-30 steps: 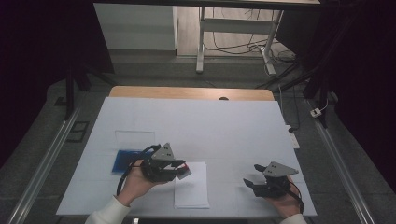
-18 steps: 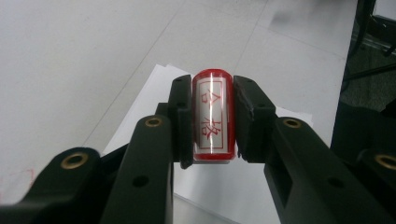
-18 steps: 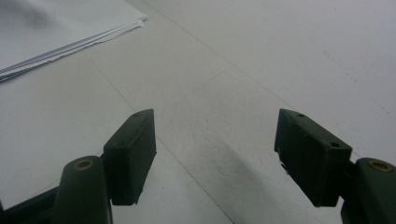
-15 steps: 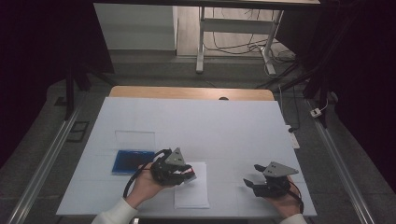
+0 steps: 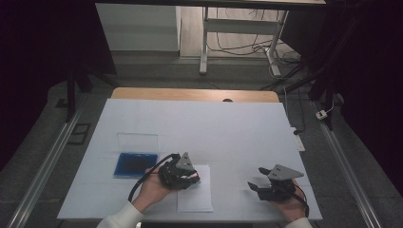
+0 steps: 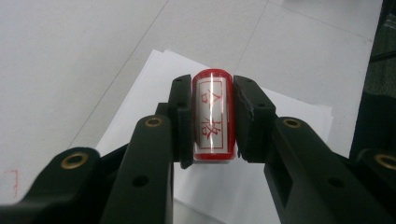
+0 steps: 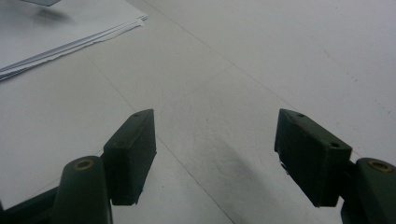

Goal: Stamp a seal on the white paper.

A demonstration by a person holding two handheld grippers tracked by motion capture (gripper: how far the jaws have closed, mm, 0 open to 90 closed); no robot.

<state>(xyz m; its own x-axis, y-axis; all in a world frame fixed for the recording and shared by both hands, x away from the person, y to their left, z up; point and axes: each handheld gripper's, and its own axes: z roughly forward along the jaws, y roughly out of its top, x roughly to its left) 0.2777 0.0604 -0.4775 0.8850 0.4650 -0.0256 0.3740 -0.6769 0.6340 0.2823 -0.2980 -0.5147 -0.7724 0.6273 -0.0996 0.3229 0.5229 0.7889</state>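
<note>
Right now the left claw (image 6: 213,116) is clenched on a red stamp (image 6: 213,114): pads press both its sides, w/ the white label & red characters facing the left gripper view's camera. Stamp sits between the jaw tips, long axis running along the jaws, its far end about level w/ the tips. Directly below & ahead of that claw lies a stack of paper (image 6: 154,79); whether the stamp touches the sheets can't be told.

In the high view the left claw (image 5: 192,176) hangs over the near-left part of the paper (image 5: 197,199), hand (image 5: 154,187) wrapped round its body from the left, cable looping back toward the sleeve. Just left of it, on the table (image 5: 228,128), is a blue pad (image 5: 135,164) w/ a clear lid (image 5: 137,141) lying beyond it, touching or nearly so.

Right claw (image 7: 215,154) is released, jaws wide apart, nothing between them, only bare table under & ahead. In its own view a corner of the paper (image 7: 60,32) shows far off to the upper left of the jaws. High view: right claw (image 5: 254,186) well apart from the left one, to the right of the paper, tips pointing toward it, hand (image 5: 287,206) behind at the near edge.
</note>
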